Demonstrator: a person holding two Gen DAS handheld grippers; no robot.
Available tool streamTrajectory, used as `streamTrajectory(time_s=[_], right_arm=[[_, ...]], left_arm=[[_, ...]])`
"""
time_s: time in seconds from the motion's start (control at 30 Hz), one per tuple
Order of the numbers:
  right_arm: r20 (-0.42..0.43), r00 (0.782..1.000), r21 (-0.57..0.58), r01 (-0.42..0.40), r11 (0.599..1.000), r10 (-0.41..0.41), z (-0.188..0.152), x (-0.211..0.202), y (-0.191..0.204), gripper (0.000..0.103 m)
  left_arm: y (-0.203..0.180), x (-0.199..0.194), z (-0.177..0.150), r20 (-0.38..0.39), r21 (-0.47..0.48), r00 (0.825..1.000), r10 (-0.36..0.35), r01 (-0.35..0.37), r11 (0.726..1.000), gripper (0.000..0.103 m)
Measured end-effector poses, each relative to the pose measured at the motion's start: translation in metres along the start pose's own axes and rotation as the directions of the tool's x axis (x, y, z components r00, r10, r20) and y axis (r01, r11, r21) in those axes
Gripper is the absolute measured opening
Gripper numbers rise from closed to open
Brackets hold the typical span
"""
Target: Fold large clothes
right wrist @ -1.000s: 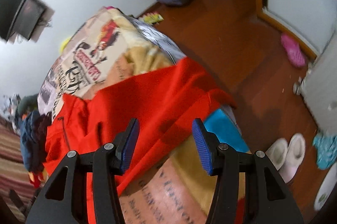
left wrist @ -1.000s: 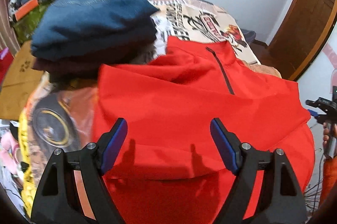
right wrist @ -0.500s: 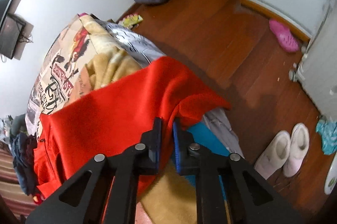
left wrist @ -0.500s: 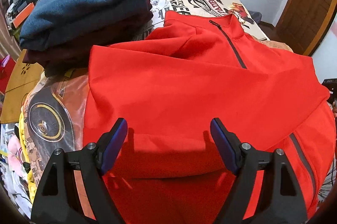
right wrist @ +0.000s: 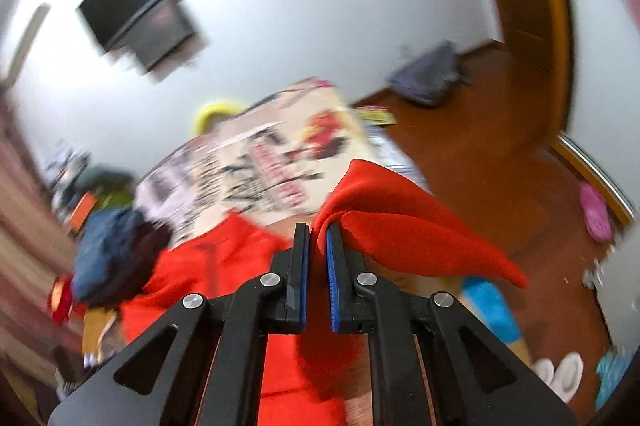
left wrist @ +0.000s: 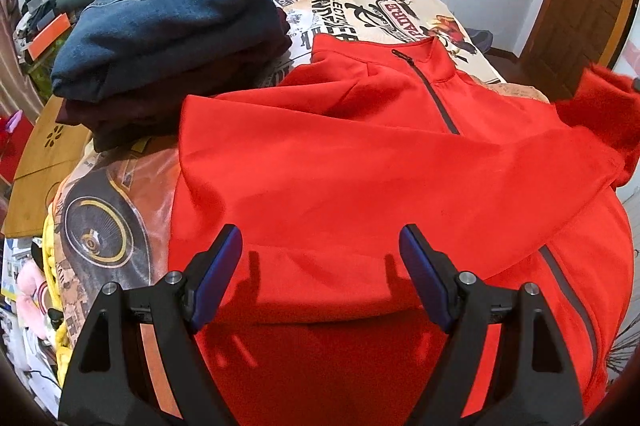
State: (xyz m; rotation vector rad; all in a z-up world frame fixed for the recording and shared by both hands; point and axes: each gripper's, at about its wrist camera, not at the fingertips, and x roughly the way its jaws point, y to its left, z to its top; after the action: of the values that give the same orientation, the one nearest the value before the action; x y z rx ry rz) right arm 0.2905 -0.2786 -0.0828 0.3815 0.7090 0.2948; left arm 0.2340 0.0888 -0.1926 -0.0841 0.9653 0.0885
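A red jacket (left wrist: 360, 177) lies spread on a bed with a printed cover (left wrist: 372, 9), its collar and dark zip toward twelve o'clock in the left wrist view and its hem falling over the near edge at six. The left gripper (left wrist: 320, 258) hangs above the jacket's lower part with its jaws standing wide and nothing between them; their shadows fall on the red cloth just below. At ten o'clock a stack of folded clothes (left wrist: 168, 33), denim on top of darker pieces, sits on the cover, touching the jacket's shoulder.

The right gripper (right wrist: 317, 238) is pinched narrow on the red sleeve (right wrist: 400, 226): the cloth comes up between the blue pads and drapes off toward three o'clock, lifted clear of the bed. In the left wrist view that raised sleeve shows at three o'clock by the frame edge. The right wrist view is blurred; beyond the sleeve it shows a wooden floor (right wrist: 480, 153), a dark screen (right wrist: 140, 5) on the white wall at eleven o'clock, and pale slippers (right wrist: 560, 374) at four.
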Motion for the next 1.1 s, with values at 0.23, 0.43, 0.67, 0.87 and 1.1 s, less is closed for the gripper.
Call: streamTrajectory(time_s=[0.23, 0.43, 0.67, 0.87, 1.1], right_arm=[[-0.222, 0.972, -0.123, -0.100, 0.987, 0.071, -0.046, 0.036, 0.052, 0.011], [-0.265, 0.963, -0.122, -0.092, 0.988, 0.056, -0.049, 0.039, 0.055, 0.022], [-0.112, 0.993, 0.029, 0.039, 0.999, -0.036, -0.020, 0.013, 0.011, 0.062], [-0.133, 0.988, 0.261, 0.110, 0.959, -0.077, -0.012, 0.027, -0.065, 0.062], [-0.270, 0.959, 0.489, 0.209, 0.847, -0.081, -0.043, 0.083, -0.139, 0.062]], left_arm=[[0.002, -0.006, -0.010, -0.003, 0.016, 1.000, 0.016, -0.016, 1.000, 0.080], [0.003, -0.011, -0.017, -0.002, 0.036, 0.999, 0.033, -0.033, 0.999, 0.080], [0.006, -0.016, -0.018, 0.009, 0.004, 1.000, 0.024, -0.024, 1.000, 0.080], [0.001, -0.014, -0.015, 0.008, -0.005, 1.000, 0.008, -0.008, 1.000, 0.080], [-0.003, -0.006, -0.019, -0.010, -0.007, 1.000, 0.016, -0.016, 1.000, 0.080]])
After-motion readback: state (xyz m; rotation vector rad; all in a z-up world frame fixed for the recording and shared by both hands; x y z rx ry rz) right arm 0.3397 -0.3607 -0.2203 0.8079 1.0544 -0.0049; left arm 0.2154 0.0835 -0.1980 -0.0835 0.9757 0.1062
